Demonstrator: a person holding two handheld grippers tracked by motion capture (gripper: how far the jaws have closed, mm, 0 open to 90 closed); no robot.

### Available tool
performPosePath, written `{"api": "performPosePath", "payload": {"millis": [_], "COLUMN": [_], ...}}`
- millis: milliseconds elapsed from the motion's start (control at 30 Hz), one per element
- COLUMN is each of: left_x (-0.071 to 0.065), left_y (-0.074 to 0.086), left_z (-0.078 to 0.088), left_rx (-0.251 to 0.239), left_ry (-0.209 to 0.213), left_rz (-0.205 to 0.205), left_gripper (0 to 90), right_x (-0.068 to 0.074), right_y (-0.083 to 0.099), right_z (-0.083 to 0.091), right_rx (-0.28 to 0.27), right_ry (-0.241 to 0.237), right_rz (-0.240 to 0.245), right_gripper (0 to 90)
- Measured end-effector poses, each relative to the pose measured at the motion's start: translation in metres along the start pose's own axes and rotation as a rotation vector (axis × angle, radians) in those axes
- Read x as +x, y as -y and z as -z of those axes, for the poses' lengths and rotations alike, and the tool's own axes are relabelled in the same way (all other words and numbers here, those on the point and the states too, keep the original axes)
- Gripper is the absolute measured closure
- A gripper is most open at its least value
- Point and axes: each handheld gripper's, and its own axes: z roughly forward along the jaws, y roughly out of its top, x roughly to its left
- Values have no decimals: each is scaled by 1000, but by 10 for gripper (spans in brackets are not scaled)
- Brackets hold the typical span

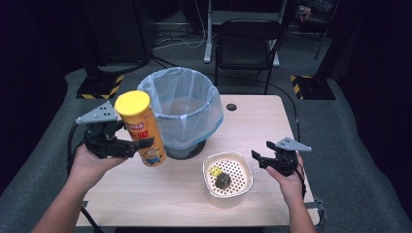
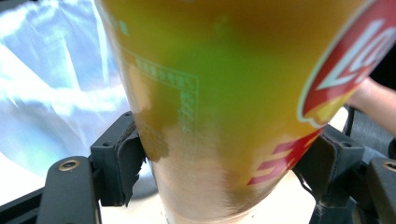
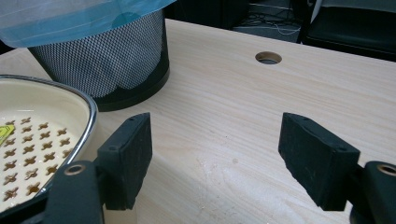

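Left gripper clamps the crisp can mid-body, lifted clear beside the lined bin for dropping in; right gripper idles agape, empty, just beside the strainer bowl.

L tool clamped shut, raised – R tool jaws apart, low

Bench: bin at rear centre, bowl before it to the right, can held tilted above the bench left of the bin, chair on the floor behind.
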Motion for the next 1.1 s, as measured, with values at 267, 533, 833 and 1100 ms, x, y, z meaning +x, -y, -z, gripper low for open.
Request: {"api": "performPosePath", "payload": {"millis": [267,533,833,1100], "left_x": [8,43,78,81], "left_y": [-70,-106,-65,-36], "left_z": [21,-28,-112,-89], "left_rx": [-66,-151,62,-19], "left_ry": [29,-60,-134,-223], "left_rz": [25,80,167,202], "left_gripper": [243,240,233,7], "right_x": [0,-1,-1,-2], "right_y": [3,6,10,10], "right_z": [-4,-5,-11,-9], "right_rx": [17,17,31,22], "right_ry": [-3,1,-7,-4], "right_rz": [-4,-14,-13,-23], "right_gripper": [257,256,256,256]}}
